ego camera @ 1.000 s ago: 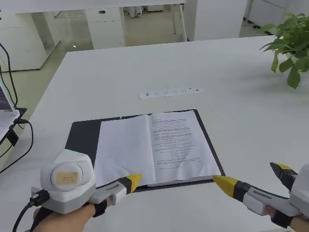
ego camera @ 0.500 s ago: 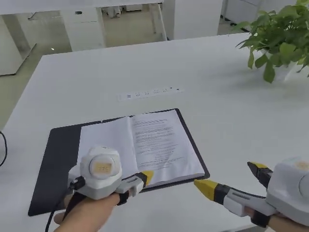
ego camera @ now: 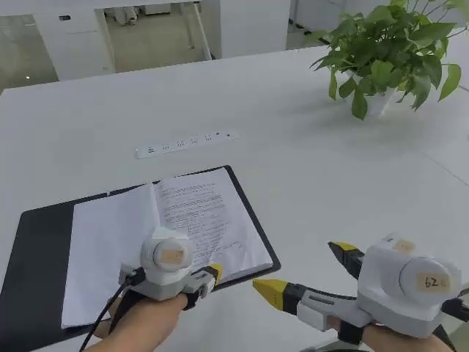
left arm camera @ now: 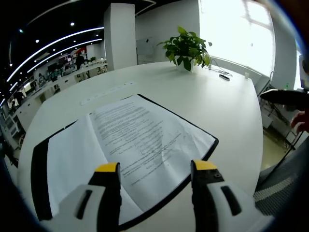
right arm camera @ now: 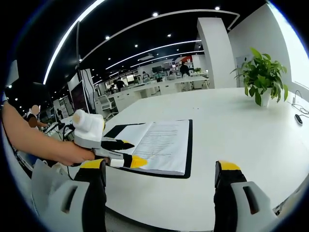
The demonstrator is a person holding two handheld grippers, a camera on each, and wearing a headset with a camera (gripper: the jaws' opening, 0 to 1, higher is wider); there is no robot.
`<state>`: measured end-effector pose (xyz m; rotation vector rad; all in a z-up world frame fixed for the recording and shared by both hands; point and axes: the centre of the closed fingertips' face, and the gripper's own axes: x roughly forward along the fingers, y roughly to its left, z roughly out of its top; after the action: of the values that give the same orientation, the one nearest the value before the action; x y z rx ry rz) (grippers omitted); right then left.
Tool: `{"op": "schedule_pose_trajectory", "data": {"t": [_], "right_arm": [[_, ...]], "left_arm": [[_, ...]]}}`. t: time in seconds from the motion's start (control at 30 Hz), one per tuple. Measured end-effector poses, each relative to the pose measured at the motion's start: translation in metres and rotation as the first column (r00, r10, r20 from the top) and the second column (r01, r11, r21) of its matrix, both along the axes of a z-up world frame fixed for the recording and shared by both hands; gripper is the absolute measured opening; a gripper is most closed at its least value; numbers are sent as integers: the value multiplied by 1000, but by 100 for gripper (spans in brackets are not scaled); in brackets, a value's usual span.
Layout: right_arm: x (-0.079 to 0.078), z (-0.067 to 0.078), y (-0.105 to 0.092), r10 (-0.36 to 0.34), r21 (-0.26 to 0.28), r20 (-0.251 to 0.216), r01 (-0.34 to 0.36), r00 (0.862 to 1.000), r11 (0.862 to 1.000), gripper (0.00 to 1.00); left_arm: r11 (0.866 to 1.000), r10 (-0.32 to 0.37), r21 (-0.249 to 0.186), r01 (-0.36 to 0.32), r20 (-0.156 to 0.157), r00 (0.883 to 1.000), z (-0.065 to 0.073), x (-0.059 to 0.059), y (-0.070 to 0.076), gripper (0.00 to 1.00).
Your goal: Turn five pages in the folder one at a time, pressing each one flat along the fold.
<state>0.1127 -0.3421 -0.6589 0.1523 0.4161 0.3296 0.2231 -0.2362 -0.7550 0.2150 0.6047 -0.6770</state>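
Observation:
The black folder [ego camera: 253,220] lies open on the white table, a blank sheet [ego camera: 106,242] on its left and a printed page [ego camera: 198,213] on its right. My left gripper [ego camera: 209,277] hovers at the folder's near edge over the printed page [left arm camera: 140,140]; in the left gripper view my left gripper [left arm camera: 155,169] is open with nothing between the jaws. My right gripper [ego camera: 304,268] is open too, over bare table to the right of the folder's near corner. The right gripper view has my right gripper [right arm camera: 159,166] facing the folder [right arm camera: 159,140] and the left gripper [right arm camera: 104,142].
A white power strip [ego camera: 187,143] lies on the table beyond the folder. A potted green plant [ego camera: 388,51] stands at the far right. Bare table [ego camera: 330,169] stretches between the folder and the plant. An office chair [left arm camera: 282,193] sits past the table's edge.
The head camera has swung right, bringing the plant into view. My left gripper has moved in from the near left to the near edge of the printed page. My right gripper stays open.

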Motion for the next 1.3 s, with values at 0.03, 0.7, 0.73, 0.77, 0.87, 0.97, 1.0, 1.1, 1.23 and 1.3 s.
{"op": "schedule_pose_trajectory", "data": {"t": [0.03,0.7,0.73,0.77,0.87,0.97,1.0,1.1,1.23,1.3], "right_arm": [[0,-1,1,8,-7,2,-8,1000,1000,93],[2,-16,1,18,0,-40,-19,999,1000,90],[2,-17,1,18,-1,-42,-18,999,1000,90],[2,-17,1,20,0,-43,-20,999,1000,90],[3,-18,1,21,2,-47,-20,999,1000,90],[4,-20,3,28,4,-53,-27,998,1000,89],[4,-21,3,31,2,-58,-31,998,1000,89],[4,-23,3,37,-2,-63,-37,997,999,89],[3,-25,3,39,6,-71,-38,997,999,89],[4,-27,2,38,10,-74,-37,997,999,89]], "left_arm": [[1000,-11,10,11,-6,1000,-4,1,-3,56],[999,5,50,-8,51,999,-29,7,-8,24],[999,7,48,-10,53,999,-29,7,-8,23],[999,7,46,-9,56,998,-29,7,-8,22],[998,-15,56,11,70,997,-28,6,-10,18],[995,-62,81,54,96,994,-27,1,-17,10],[995,-54,90,44,103,993,-27,0,-16,9],[996,-37,79,28,107,994,-26,2,-14,8],[998,-17,69,10,103,995,-26,4,-11,4],[998,-7,55,2,97,995,-25,4,-11,4]]}}
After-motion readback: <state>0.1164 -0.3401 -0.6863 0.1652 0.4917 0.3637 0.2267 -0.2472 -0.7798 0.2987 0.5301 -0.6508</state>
